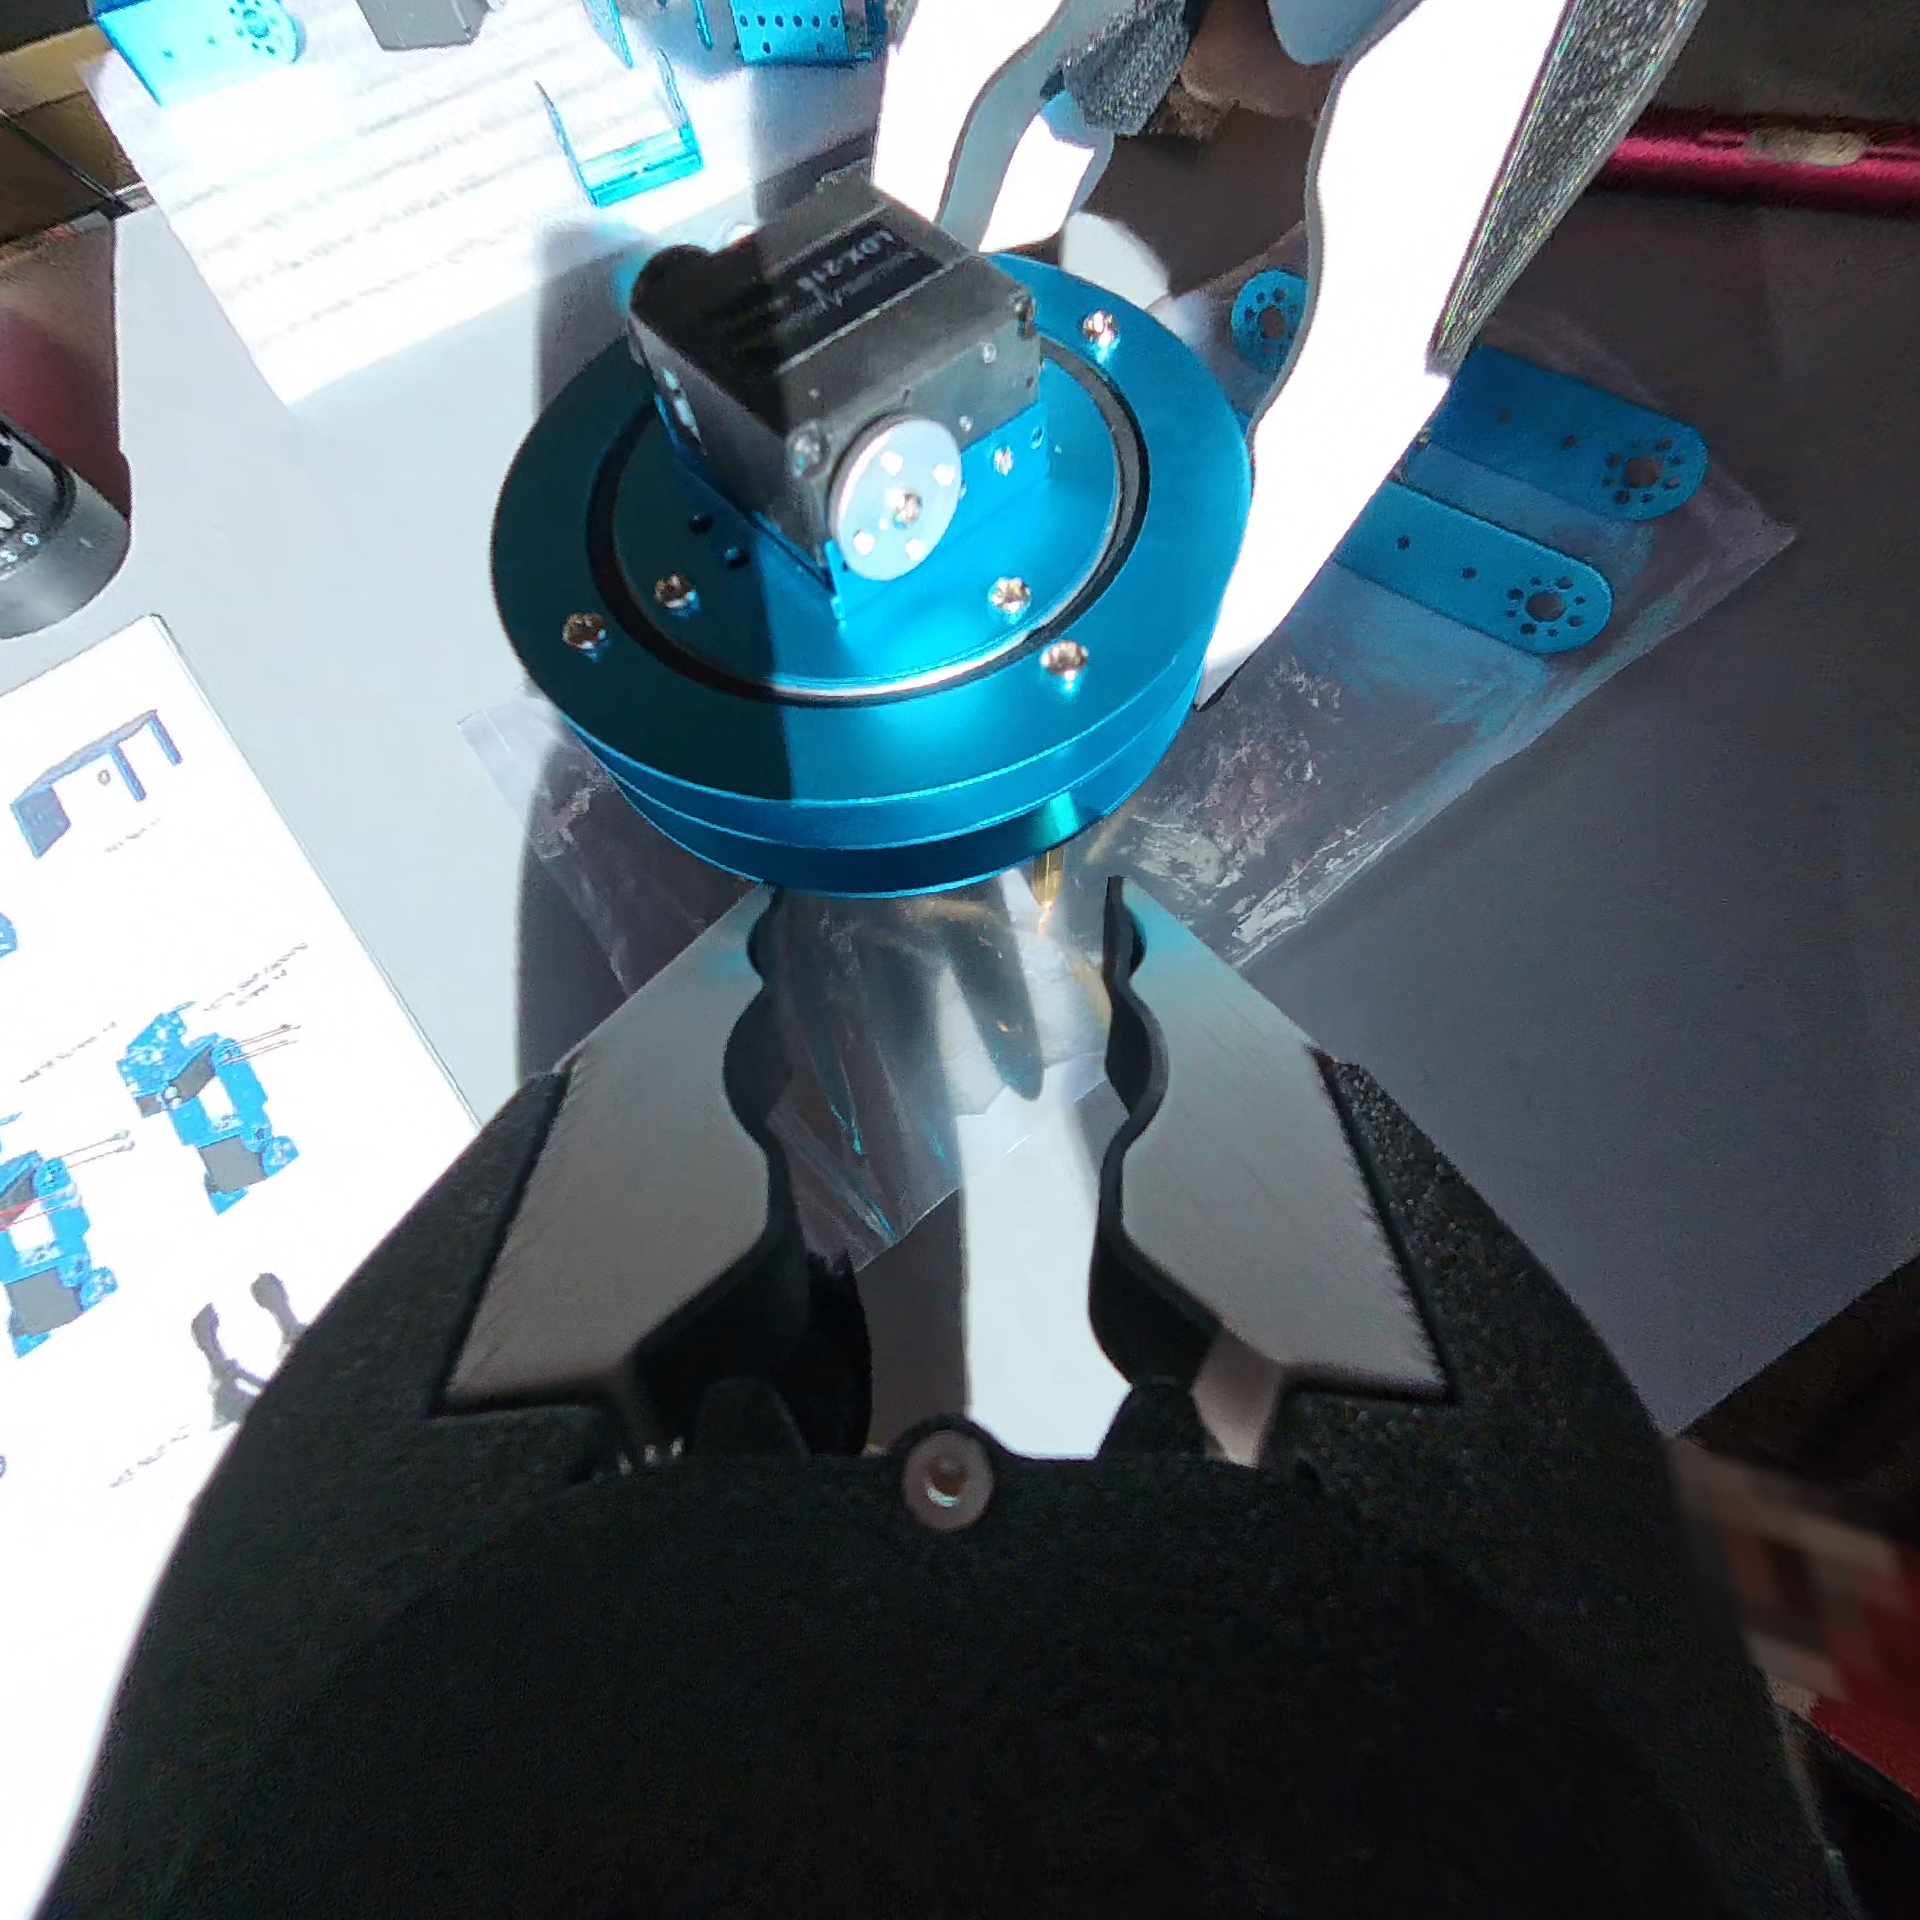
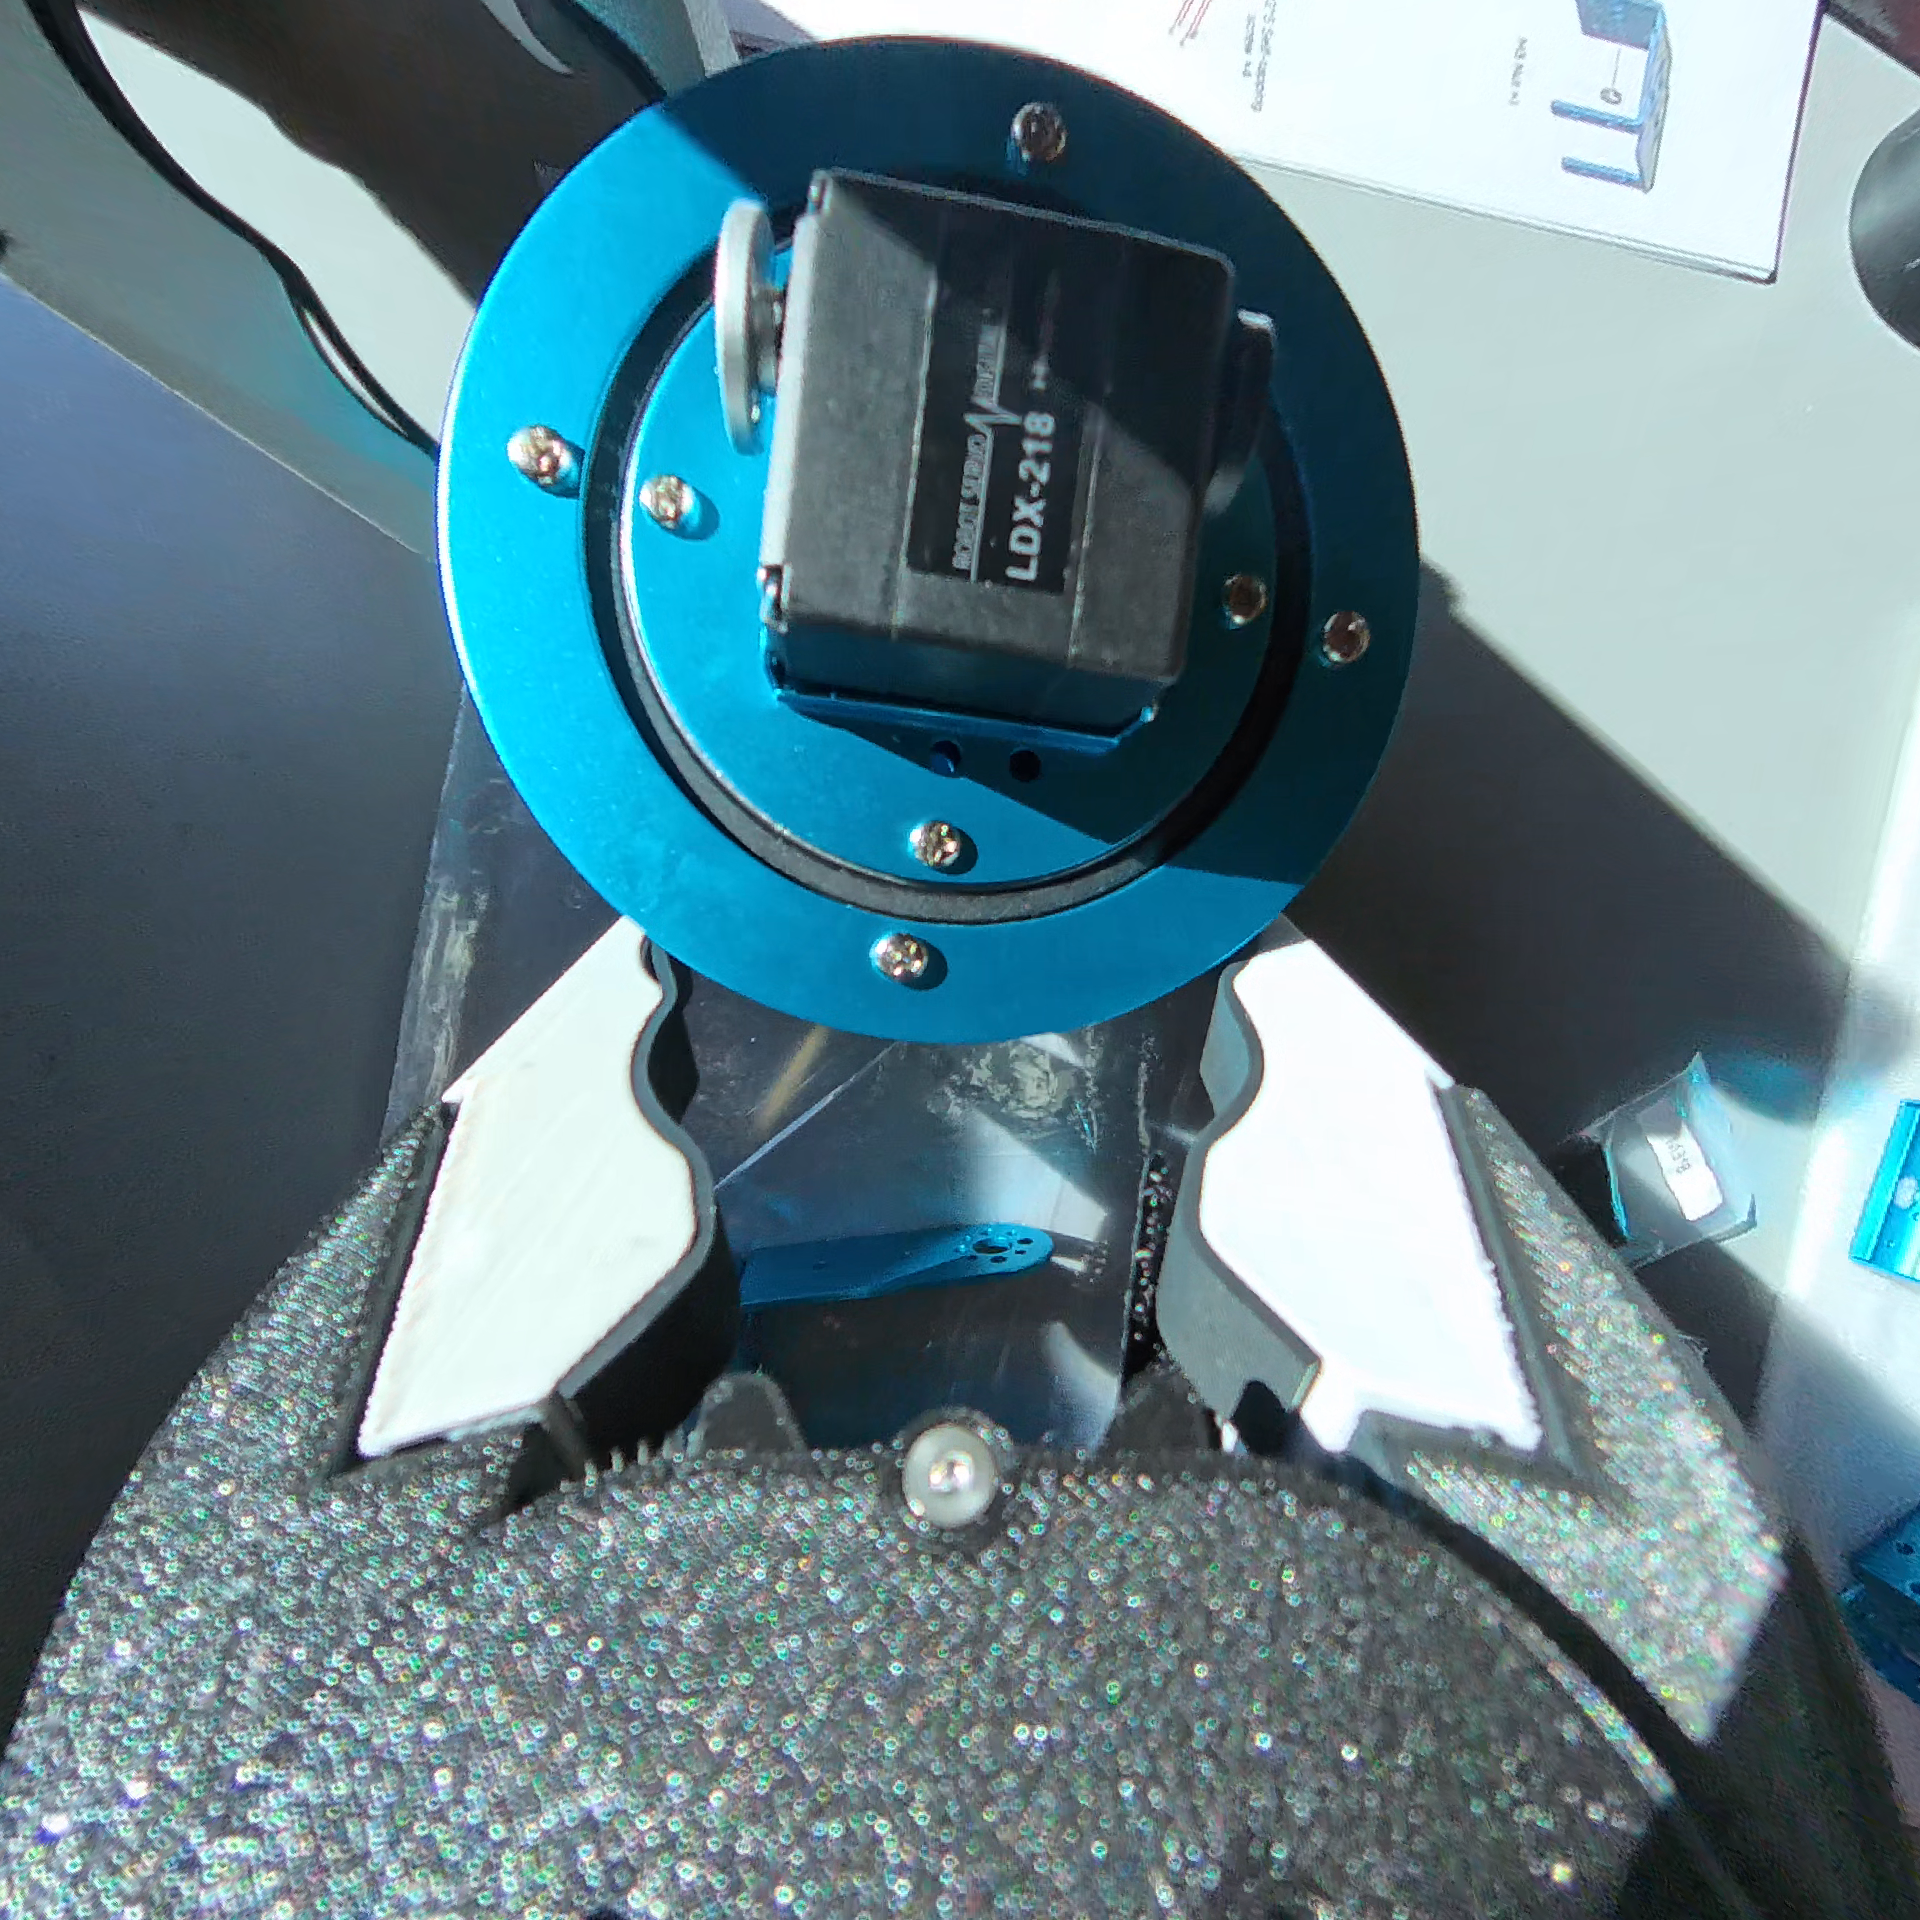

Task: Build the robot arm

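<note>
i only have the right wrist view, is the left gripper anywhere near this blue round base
Observer: Yes. In the left wrist view the left gripper sits open just short of the blue round base, on the side opposite yours.
Operator: anything under the base on that side
Observer: A clear plastic bag runs from under the base back between the left gripper's fingers.
Operator: what else is over there
Observer: An illustrated instruction sheet lies left of that gripper, and two flat blue brackets lie to its right, near the right gripper.
</note>
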{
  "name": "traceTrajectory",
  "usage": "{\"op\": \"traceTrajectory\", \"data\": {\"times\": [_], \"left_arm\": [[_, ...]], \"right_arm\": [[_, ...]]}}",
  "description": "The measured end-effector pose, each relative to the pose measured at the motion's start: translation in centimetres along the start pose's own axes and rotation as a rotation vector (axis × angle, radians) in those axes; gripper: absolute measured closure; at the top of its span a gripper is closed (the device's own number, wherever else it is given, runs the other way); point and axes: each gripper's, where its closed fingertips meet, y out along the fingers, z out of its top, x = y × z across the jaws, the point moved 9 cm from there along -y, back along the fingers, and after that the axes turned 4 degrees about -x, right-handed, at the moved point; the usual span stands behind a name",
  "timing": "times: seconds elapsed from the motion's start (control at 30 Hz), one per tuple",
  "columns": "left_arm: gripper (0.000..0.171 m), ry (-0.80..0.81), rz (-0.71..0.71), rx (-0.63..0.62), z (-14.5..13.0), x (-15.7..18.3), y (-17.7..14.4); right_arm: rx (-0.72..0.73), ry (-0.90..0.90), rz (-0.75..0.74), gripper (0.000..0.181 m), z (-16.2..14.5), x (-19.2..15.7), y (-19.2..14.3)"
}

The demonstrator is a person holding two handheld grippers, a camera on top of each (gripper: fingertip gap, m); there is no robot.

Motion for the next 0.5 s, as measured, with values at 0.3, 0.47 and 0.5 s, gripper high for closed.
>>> {"op": "traceTrajectory", "data": {"times": [0.3,0.47,0.5], "left_arm": [[0.11,-0.292,0.286,0.376,-5.2,-5.8,-10.6],[0.11,-0.539,0.731,0.294,-14.2,-15.0,-17.8],[0.11,-0.568,0.774,0.26,-15.7,-16.0,-18.6]], "right_arm": [[0.177,0.278,-0.254,0.087,-4.7,-2.8,-4.2],[0.476,0.566,-0.443,0.103,-7.0,-3.5,-7.6],[0.539,0.619,-0.479,0.106,-7.5,-3.4,-8.1]]}}
